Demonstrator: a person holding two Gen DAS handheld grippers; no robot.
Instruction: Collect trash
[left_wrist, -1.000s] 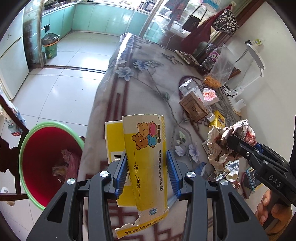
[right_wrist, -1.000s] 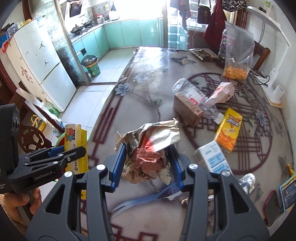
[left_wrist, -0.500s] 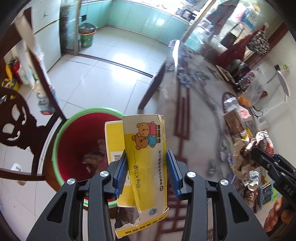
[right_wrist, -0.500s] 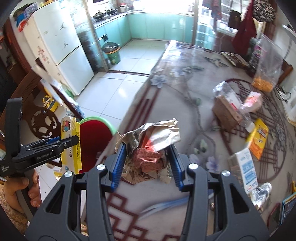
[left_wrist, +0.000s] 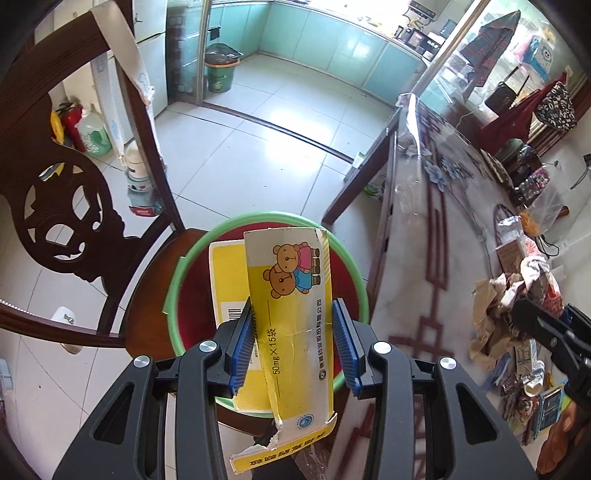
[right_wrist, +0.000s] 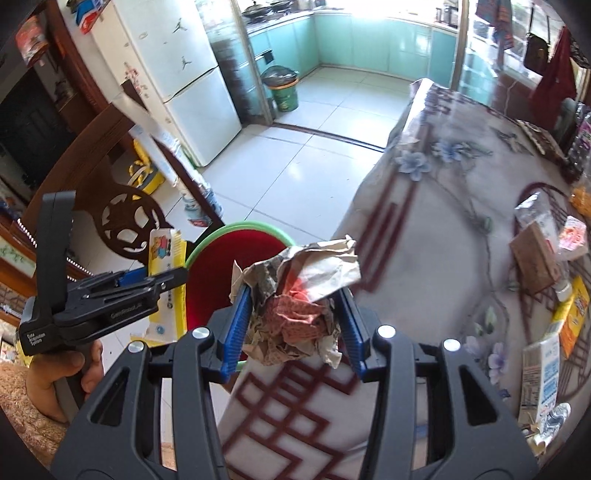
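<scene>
Left gripper (left_wrist: 293, 343): it squeezes the yellow box (left_wrist: 291, 317), a torn, flat one with bears on it.
Right gripper (right_wrist: 293, 325): it squeezes a paper wad (right_wrist: 299, 295), all crumpled.
What changed: a second ago both grippers were over the table (right_wrist: 436, 229). Now the box hangs right over the red bin (left_wrist: 343, 273). The wad is at the table edge, just beside the bin.
What it means: the box looks ready to drop. The wad likely needs to go a bit further.
Still left: more trash lies on the table, like the orange box (right_wrist: 574, 310).
</scene>
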